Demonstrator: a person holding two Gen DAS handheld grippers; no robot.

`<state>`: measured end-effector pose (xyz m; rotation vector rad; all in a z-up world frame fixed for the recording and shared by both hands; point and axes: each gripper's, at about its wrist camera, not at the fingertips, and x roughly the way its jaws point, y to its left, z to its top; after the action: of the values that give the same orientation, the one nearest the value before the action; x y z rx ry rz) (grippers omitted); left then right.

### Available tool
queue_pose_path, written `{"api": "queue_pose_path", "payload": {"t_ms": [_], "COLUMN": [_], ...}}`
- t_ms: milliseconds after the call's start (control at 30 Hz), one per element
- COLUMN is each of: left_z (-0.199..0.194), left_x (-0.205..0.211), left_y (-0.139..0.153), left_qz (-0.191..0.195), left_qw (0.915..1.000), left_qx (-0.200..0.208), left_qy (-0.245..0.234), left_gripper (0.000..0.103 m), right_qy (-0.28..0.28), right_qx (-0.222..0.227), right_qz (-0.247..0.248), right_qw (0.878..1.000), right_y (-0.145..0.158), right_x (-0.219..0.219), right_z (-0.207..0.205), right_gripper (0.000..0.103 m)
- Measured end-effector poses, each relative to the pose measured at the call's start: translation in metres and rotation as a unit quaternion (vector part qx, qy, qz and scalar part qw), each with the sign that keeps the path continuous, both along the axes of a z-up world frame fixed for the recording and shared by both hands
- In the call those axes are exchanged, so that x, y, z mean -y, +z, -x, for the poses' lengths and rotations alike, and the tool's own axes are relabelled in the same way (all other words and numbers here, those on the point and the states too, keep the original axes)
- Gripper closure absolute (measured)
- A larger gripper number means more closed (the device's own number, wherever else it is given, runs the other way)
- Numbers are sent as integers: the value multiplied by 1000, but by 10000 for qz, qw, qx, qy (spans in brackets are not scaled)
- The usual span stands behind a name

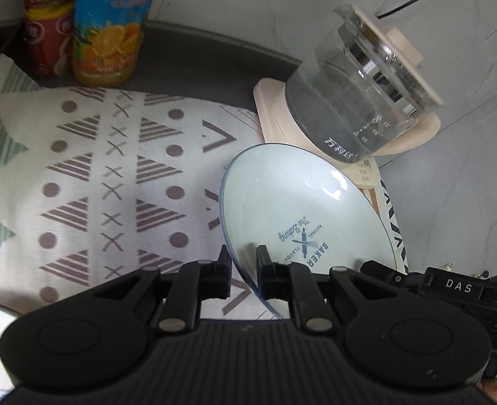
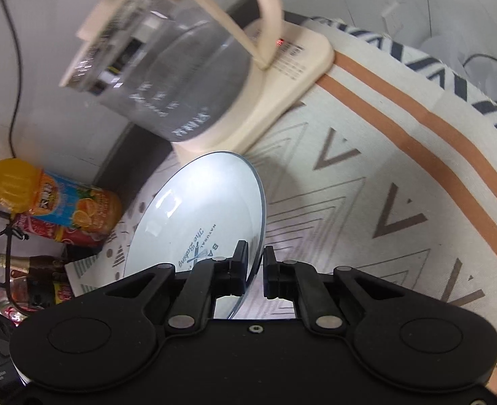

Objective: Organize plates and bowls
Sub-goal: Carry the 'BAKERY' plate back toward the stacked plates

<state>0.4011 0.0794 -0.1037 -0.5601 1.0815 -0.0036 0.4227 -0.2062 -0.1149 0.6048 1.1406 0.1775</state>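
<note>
A: Plate [image 1: 302, 209] in mid-carry, by the look of it. It is pale, printed with a bakery logo, and it sits tilted just in front of the glass kettle [image 1: 359, 94], its far rim close to the kettle's cream base [image 1: 275, 114].

B: Who has hold of it?

A: Both. The left hand-held gripper [image 1: 243, 271] has its fingers nearly closed with the near rim running between them. The right hand-held gripper [image 2: 255, 270] straddles the opposite edge the same way, jaws narrowed to a slim gap around the rim. Whether the pads truly press on the plate cannot be told for certain, but it looks pinched from two sides.

B: And underneath?

A: The patterned cloth [image 1: 113, 175] on the surface, spreading away from the kettle. Two drink bottles [image 1: 110, 27] stand well beyond the kettle's far side.

B: So the step?

A: Probably moving the plate to wherever the dishes are being gathered. Next move calls for both grips travelling together and level, and keeping the far rim clear of the kettle.
</note>
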Motion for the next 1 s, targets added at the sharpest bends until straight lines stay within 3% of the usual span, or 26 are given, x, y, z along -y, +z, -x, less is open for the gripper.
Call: {"api": "queue_pose_path", "payload": {"t_ms": [267,1000], "left_z": [27,91], "left_x": [-21,-76], "left_y": [16,36], "left_qz": [-62,-184], "left_qw": [10000,9992], "left_qx": [62,186], "left_qy": [-38,-310], "left_gripper": [90,90], "right_qy": [26,-7], "right_qx": [314,620], "right_qz": [63,246], "right_qw": [9995,9978], "right_y": [21,47], "right_x": [-28,-96], "right_z": [21,93], "right_gripper": [94,93]}}
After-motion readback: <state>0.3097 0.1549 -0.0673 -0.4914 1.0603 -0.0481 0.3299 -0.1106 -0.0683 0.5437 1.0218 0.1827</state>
